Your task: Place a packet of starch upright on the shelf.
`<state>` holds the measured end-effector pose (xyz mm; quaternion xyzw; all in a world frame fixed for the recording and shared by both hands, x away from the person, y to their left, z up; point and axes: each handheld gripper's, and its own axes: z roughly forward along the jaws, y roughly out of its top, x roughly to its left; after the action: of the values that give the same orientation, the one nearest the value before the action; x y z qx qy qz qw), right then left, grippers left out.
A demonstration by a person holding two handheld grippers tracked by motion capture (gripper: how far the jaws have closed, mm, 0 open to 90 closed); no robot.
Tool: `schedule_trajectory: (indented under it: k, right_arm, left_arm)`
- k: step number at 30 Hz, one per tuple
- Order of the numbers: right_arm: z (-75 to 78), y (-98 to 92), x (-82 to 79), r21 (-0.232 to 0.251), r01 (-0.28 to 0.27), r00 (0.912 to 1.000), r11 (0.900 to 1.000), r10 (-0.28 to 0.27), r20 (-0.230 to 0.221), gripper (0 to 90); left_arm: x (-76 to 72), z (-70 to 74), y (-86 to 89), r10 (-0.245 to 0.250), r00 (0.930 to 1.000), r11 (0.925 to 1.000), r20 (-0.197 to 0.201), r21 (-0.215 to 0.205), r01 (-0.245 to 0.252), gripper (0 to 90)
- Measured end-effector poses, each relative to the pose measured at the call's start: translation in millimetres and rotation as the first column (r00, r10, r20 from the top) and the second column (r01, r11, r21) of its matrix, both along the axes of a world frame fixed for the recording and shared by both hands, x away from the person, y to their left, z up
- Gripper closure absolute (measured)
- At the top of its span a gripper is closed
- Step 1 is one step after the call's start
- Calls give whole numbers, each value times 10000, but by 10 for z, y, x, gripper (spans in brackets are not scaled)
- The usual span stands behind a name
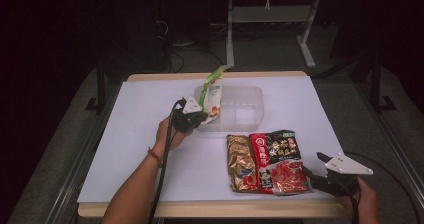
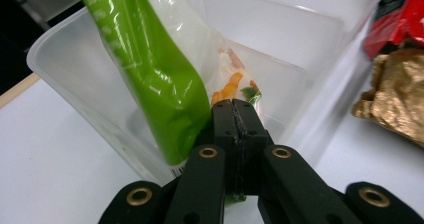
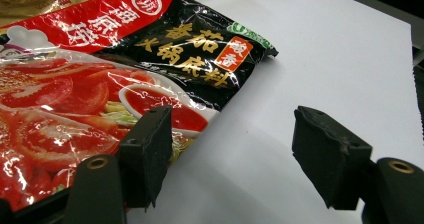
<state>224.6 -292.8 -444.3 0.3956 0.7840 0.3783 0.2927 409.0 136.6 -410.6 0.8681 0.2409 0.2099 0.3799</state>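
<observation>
Left gripper (image 2: 235, 115) clamped on a green-and-white pouch (image 2: 165, 84) over the clear tub (image 2: 65, 79). Right gripper (image 3: 230, 149) spread apart beside a red-and-black sachet (image 3: 125, 69) printed with Chinese characters.

You're seeing the table (image 1: 150, 134) from above; each gripper camera is looking close along its jaws, both sharing the red packet (image 3: 75, 109) beside them.

**Count on the table**

1 clear plastic bin (image 1: 250, 104). 3 food packets: 1 green-and-white pouch (image 1: 212, 96), 1 gold packet (image 1: 241, 163), 1 red-and-black soup-base packet (image 1: 277, 159). 2 handheld grippers: left gripper (image 1: 192, 118), right gripper (image 1: 320, 176).
</observation>
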Motion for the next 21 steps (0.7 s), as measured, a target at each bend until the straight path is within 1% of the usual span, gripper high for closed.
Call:
schedule_trajectory:
  k: [4, 5, 6, 7, 8, 9, 10, 11, 12, 13, 14, 15, 16, 17, 18, 19, 20, 21]
  right_arm:
    - [-2, 4, -15, -29, 42, 10000, 10000, -42, 35, 317]
    - [1, 4, -21, -33, 67, 10000, 10000, -67, 56, 317]
    - [3, 1, -29, -13, 80, 10000, 10000, -80, 49, 317]
    - [4, -2, -33, -14, 87, 9999, 10000, -87, 59, 317]
    - [7, -11, -41, -32, 111, 9999, 9999, -111, 95, 317]
    - [7, -11, -41, -32, 111, 9999, 9999, -111, 95, 317]
    - [9, -17, -47, -2, 116, 9999, 9999, -116, 80, 317]
    - [12, -25, -53, 26, 108, 9999, 9999, -109, 92, 318]
    - [12, -29, -54, 30, 96, 9999, 9999, -96, 104, 319]
    - [13, -34, -56, 27, 82, 9999, 10000, -83, 105, 320]
    - [13, -36, -57, 39, 85, 9999, 10000, -86, 101, 320]
    - [14, -37, -56, 30, 57, 9999, 10000, -58, 106, 319]
    - [14, -37, -56, 30, 57, 9999, 10000, -58, 106, 319]
    - [16, -36, -56, 15, 39, 9999, 10000, -39, 113, 320]
    - [17, -32, -55, 19, 9, 9999, 10000, -9, 108, 319]
    - [19, -24, -52, -4, -25, 9999, 10000, 25, 110, 319]
    - [19, -24, -52, -4, -25, 9999, 10000, 25, 110, 319]
    - [19, -20, -47, 9, -41, 9999, 10000, 41, 108, 319]
  left_arm:
    - [59, -70, -26, 90, 9999, 9997, -127, 235, -87, 896]
    - [68, -84, -28, 57, 9998, 9996, -207, 284, -52, 896]
    - [71, -96, -33, 45, 9998, 9995, -203, 305, -39, 896]
    - [69, -96, -35, -9, 9998, 9998, -221, 210, 14, 891]
    - [64, -90, -34, -88, 9995, 10000, -300, 10, 88, 824]
    - [54, -73, -30, -189, 9992, 9995, -355, -270, 179, 824]
    - [24, -32, -30, -231, 9994, 9985, -269, -494, 218, 789]
    - [5, -8, -30, -317, 9993, 9980, -218, -552, 305, 756]
    - [-22, 22, -25, -541, 9982, 9958, -248, -756, 521, 740]
    - [-51, 52, -17, -735, 9968, 9925, -308, -1000, 701, 703]
    - [-88, 77, -11, -818, 9964, 9899, -228, -1178, 786, 651]
    - [-125, 103, -3, -948, 9953, 9873, -198, -1302, 914, 574]
    - [-157, 121, 5, -1074, 9939, 9846, -230, -1413, 1032, 574]
    - [-206, 147, 17, -1355, 9903, 9762, -302, -1747, 1282, 541]
    - [-240, 167, 21, -1519, 9878, 9709, -350, -1923, 1425, 509]
    - [-270, 185, 15, -1622, 9857, 9680, -466, -2015, 1497, 470]
    - [-295, 194, 4, -1780, 9818, 9647, -656, -2082, 1610, 470]
    - [-321, 197, -9, -1902, 9787, 9618, -778, -2147, 1699, 450]
